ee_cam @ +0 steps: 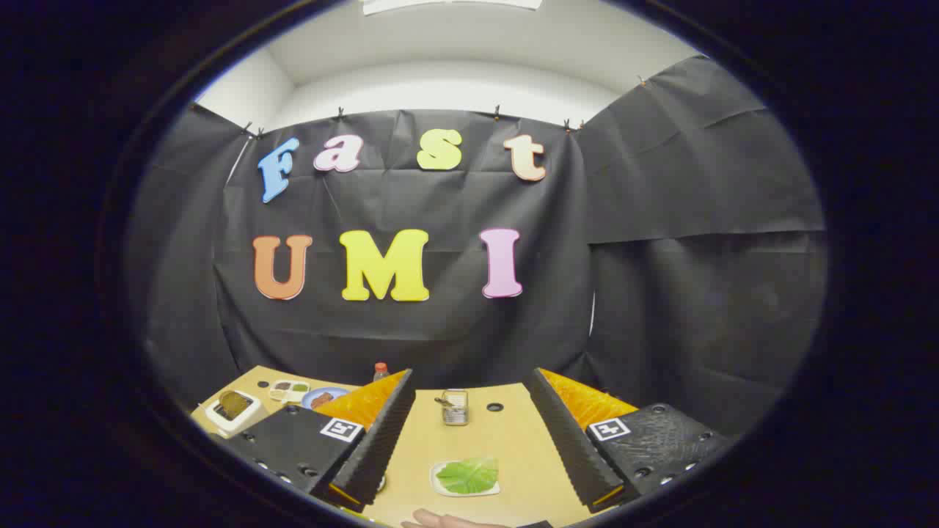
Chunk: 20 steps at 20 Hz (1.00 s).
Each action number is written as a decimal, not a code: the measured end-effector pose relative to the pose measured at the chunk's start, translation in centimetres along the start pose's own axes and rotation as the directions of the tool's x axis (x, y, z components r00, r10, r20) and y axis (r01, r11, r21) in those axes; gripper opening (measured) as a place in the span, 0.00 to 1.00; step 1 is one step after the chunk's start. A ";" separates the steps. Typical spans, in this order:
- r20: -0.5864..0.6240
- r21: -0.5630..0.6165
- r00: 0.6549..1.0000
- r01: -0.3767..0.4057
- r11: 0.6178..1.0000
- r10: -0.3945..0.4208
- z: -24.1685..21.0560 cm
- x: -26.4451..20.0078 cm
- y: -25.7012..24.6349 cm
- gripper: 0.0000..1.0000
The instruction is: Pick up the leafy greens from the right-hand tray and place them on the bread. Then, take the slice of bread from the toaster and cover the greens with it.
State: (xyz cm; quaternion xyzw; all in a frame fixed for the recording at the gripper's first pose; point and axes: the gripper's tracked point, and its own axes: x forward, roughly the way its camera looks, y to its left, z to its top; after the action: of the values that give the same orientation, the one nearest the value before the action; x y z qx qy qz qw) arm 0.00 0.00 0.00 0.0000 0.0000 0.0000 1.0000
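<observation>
Gripper (pixel 469 440) fingers spread wide apart, holding nothing; we see leafy greens (pixel 467 476) on tray (pixel 438 485) between them, toaster (pixel 455 407) farther.

A fisheye camera riding on the hand-held gripper (pixel 469 433) looks forward along its two fingers, which stand wide apart at 7 and 5 o'clock. Held high and nearly level, it faces the booth's black cloth wall (pixel 455 323) head-on, the white ceiling at 12 o'clock. The tan surface (pixel 506 440) fills only a low band at 6 o'clock, seen from well above and at some distance: a white tray of leafy greens (pixel 465 477) lies between the fingers, a small wire rack (pixel 455 407) sits beyond, and more dishes lie far off at 8 o'clock.
</observation>
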 end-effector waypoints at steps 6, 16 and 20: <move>-0.023 -0.009 1.000 -0.016 1.000 0.016 0.0 1.2 0.4 0.96; -0.040 -0.061 0.997 -0.065 0.996 0.062 -0.8 2.5 0.8 0.96; -0.061 -0.068 0.995 -0.087 0.994 0.083 -2.6 4.6 0.2 0.95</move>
State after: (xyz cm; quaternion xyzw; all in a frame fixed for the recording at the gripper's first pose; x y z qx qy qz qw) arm 4.62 0.16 -2.64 -0.0355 0.0289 0.0428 0.9980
